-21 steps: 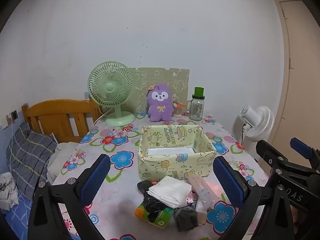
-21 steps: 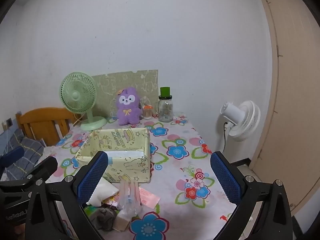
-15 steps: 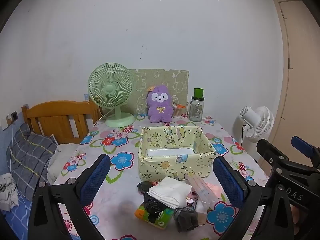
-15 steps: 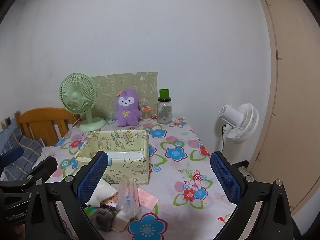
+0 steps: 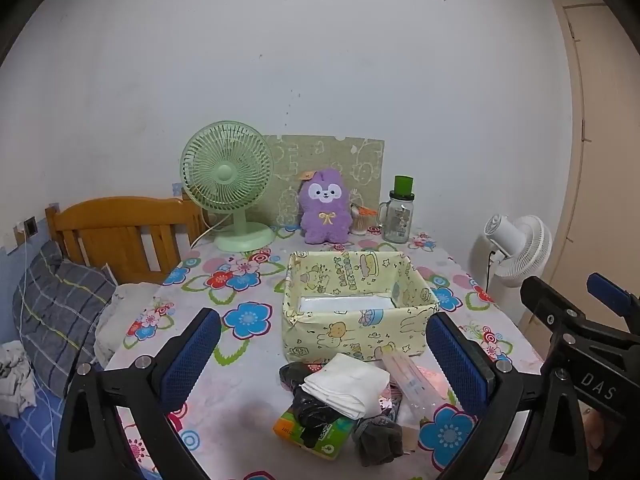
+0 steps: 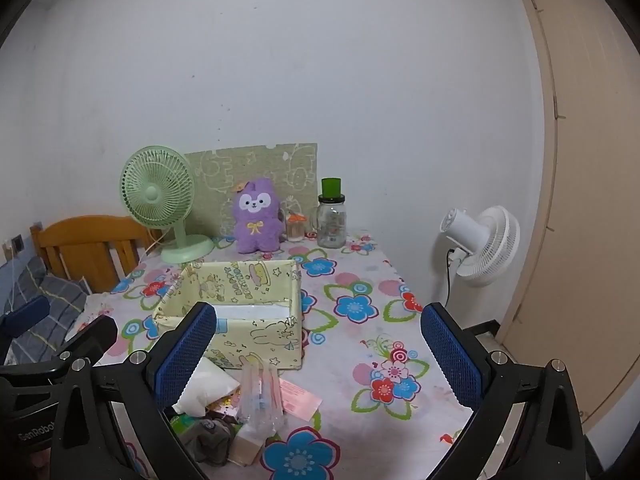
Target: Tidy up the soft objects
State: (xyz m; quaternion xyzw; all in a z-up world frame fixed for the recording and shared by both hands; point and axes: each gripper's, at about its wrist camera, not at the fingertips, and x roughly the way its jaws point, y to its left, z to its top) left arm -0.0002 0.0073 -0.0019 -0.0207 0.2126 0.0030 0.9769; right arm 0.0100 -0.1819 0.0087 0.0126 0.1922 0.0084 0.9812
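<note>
A pile of small things lies at the near edge of the flowered table: a folded white cloth (image 5: 347, 384), a black crumpled bag (image 5: 310, 410), a grey sock (image 5: 378, 438), a green tissue pack (image 5: 316, 436) and a clear plastic packet (image 5: 412, 382). Behind the pile stands a yellow cartoon-print box (image 5: 352, 304), open on top. My left gripper (image 5: 324, 356) hangs open above the pile, holding nothing. My right gripper (image 6: 316, 354) is open too, to the right of the pile (image 6: 224, 412) and box (image 6: 240, 312), its fingers empty.
At the back stand a green desk fan (image 5: 228, 184), a purple plush toy (image 5: 324, 208), a glass jar with a green lid (image 5: 398, 216) and a patterned board (image 5: 328, 164). A wooden headboard (image 5: 116, 228) and pillow are left; a white floor fan (image 5: 518, 248) and a door are right.
Both views have shifted slightly, as if the grippers rose or drew back a little. Both stay open and nothing on the table has moved.
</note>
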